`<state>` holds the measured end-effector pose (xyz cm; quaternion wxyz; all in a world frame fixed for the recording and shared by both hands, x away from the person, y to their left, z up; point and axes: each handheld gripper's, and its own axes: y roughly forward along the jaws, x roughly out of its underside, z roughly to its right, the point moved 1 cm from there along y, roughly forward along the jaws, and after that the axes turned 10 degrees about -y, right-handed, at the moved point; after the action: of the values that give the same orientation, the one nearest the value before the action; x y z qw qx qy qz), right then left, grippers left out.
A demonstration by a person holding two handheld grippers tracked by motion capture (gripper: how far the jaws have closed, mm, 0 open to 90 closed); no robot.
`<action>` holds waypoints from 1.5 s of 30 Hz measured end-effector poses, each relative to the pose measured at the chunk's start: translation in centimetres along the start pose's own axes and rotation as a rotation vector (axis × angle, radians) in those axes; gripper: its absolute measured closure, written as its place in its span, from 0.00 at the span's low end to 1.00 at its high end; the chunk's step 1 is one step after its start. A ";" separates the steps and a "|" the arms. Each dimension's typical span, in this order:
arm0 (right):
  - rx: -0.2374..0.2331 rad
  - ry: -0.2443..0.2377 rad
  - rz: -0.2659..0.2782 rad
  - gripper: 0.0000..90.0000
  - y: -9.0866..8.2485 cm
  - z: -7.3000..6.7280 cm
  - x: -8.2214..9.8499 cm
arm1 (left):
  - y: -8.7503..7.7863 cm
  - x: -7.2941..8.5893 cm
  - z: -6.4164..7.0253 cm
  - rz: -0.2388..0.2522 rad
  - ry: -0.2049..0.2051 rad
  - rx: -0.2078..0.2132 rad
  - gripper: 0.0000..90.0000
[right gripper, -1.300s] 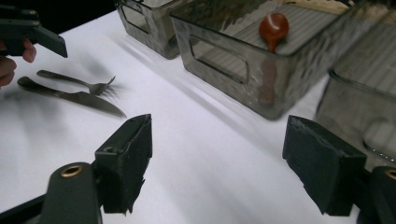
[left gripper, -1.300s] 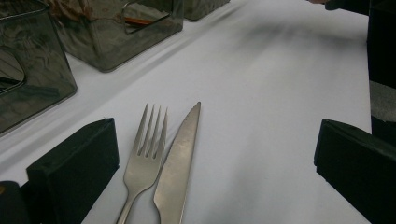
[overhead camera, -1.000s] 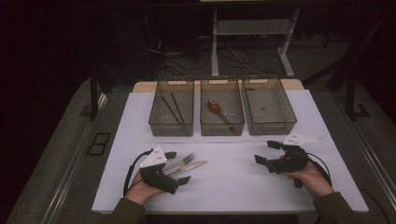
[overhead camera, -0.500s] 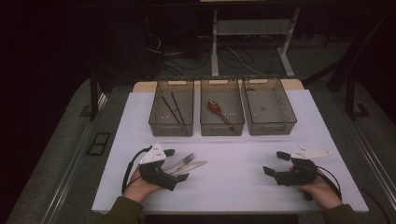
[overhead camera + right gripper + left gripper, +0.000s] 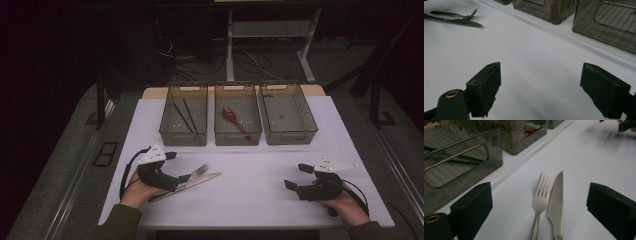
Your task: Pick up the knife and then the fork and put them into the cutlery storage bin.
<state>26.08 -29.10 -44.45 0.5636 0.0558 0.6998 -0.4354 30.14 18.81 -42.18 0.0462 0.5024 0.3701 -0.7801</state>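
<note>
A metal fork (image 5: 200, 171) and a table knife (image 5: 192, 182) lie side by side on the white table at front left. My left gripper (image 5: 177, 167) is around their handle ends and open. Its jaws have just been closing a little. In the left gripper view the fork (image 5: 539, 205) and knife (image 5: 556, 200) lie between the jaws of this gripper (image 5: 540, 191), and the pads touch neither. My right gripper (image 5: 297, 176) stands open over bare table at front right, with nothing between the jaws (image 5: 541, 75). From there the fork (image 5: 466, 16) and knife (image 5: 456, 22) show far off.
Three clear bins stand in a row at the back. The left bin (image 5: 182, 136) holds dark chopsticks (image 5: 182, 116). A wooden spoon (image 5: 235, 119) lies in the middle bin (image 5: 237, 136). I see nothing in the right bin (image 5: 290, 136). White table surface stretches between the two hands.
The left hand has shifted a little to the left and away from the near edge. The right hand has drawn back toward the near edge and to the right. Fork and knife lie as before.
</note>
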 end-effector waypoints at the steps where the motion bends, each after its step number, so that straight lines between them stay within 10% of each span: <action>1: -0.001 0.000 0.000 0.18 0.0 0.0 0.0 | -0.1 0.1 -0.2 0.001 -0.004 -0.005 0.08; 17: -0.007 -0.007 -0.001 0.18 0.0 0.1 0.0 | 0.1 1.1 -0.9 -0.173 0.040 -0.006 0.63; 45: -0.008 -0.008 -0.012 0.18 0.1 0.1 0.1 | 2.2 1.9 -1.1 -0.292 0.099 0.020 0.92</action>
<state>26.14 -29.17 -44.58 0.5639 0.0476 0.6997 -0.4360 31.04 18.51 -45.16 -0.0911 0.4817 0.4330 -0.7565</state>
